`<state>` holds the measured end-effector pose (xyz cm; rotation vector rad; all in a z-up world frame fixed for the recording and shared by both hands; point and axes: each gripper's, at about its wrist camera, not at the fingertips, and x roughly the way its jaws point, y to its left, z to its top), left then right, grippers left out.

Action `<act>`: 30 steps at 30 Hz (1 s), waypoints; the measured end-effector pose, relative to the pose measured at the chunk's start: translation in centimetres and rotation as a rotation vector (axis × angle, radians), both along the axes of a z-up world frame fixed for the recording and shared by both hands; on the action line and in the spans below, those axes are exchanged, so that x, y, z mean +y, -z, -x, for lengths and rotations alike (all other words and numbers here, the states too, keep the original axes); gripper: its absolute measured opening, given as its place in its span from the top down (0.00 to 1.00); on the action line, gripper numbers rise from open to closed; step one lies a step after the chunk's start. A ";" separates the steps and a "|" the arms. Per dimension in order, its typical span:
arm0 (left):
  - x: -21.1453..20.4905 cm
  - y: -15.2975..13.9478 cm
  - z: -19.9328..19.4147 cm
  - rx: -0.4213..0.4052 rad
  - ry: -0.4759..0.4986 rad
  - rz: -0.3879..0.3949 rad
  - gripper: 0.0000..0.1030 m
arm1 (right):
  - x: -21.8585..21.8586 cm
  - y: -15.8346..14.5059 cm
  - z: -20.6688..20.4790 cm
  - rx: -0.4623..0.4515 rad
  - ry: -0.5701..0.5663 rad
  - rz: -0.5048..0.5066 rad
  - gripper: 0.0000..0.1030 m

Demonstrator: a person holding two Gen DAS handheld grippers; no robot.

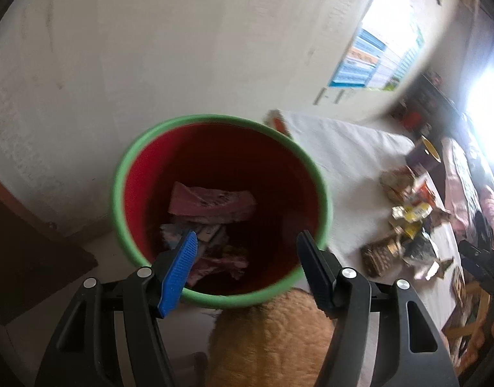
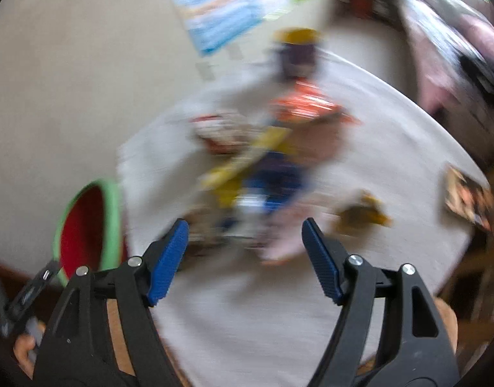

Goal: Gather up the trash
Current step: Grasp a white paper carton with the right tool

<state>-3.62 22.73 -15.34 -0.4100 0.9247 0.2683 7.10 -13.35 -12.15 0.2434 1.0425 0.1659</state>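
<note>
Now my left gripper (image 1: 247,245) hangs released above the bin (image 1: 219,300) for dropping, while my right gripper (image 2: 245,233), released too, faces the wrappers (image 2: 263,174) ahead.

White-clothed table (image 2: 247,322) bears scattered wrappers (image 2: 263,167) and a cup (image 1: 424,156).

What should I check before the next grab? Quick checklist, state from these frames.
1. Left gripper empty, jaws apart: ok, nothing between the pads.
2. Right gripper empty, jaws apart: ok.
3. Red bin with green rim upright and taking trash: ok, pink wrapper and other scraps lie inside.
4. Trash left on the white table: not ok, a pile of wrappers remains.
5. Target wrapper picked out in the right wrist view: cannot tell, the picture is heavily blurred.
6. Loose yellow-brown scrap apart from the pile: ok.
</note>
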 end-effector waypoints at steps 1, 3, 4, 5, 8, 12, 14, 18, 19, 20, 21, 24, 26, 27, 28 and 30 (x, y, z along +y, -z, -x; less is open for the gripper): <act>-0.8 -0.1 -0.2 0.000 0.023 -0.005 0.40 | -2.0 0.6 0.0 0.019 0.057 -0.012 0.31; -2.1 -0.3 -0.5 -0.001 0.065 -0.010 0.40 | -4.6 1.4 0.1 0.041 0.122 -0.028 0.31; -2.8 -0.4 -0.6 -0.004 0.089 -0.005 0.40 | -5.8 1.9 0.2 0.051 0.150 -0.039 0.31; -3.5 -0.5 -0.8 -0.007 0.114 0.001 0.40 | -6.7 2.3 0.4 0.062 0.168 -0.056 0.31; -6.1 -1.1 -1.9 -0.023 0.208 -0.006 0.40 | -8.0 3.5 1.0 0.105 0.206 -0.144 0.31; -9.2 -1.7 -3.4 -0.029 0.290 0.033 0.40 | -6.3 5.2 0.7 0.148 0.158 -0.221 0.43; -10.4 -1.7 -3.7 -0.021 0.315 0.032 0.40 | -5.2 6.0 0.1 0.166 0.141 -0.237 0.43; -12.9 -1.2 -3.5 0.010 0.378 0.003 0.40 | -4.4 7.4 -1.5 0.184 0.167 -0.241 0.43; -13.3 -0.9 -3.4 0.024 0.390 0.001 0.40 | -4.2 7.7 -1.9 0.189 0.163 -0.234 0.45; -13.7 -0.7 -3.4 0.037 0.399 -0.001 0.40 | -4.0 7.9 -2.2 0.192 0.151 -0.230 0.50; -14.1 -0.5 -3.5 0.050 0.409 -0.007 0.40 | -3.7 8.0 -2.3 0.193 0.136 -0.232 0.69; -14.9 -0.3 -3.8 0.056 0.435 -0.037 0.40 | -3.5 7.8 -2.1 0.190 0.094 -0.241 0.82; -15.5 -0.2 -4.3 0.057 0.459 -0.059 0.40 | -4.0 7.0 -1.3 0.163 0.071 -0.257 0.87; -15.8 0.0 -4.7 0.063 0.474 -0.070 0.40 | -4.2 6.4 -0.8 0.144 0.058 -0.251 0.87; -16.1 0.2 -5.2 0.070 0.497 -0.080 0.40 | -4.5 5.6 0.0 0.118 0.038 -0.236 0.87; -16.5 0.7 -6.3 0.086 0.526 -0.084 0.40 | -5.3 4.7 1.0 0.092 0.013 -0.217 0.87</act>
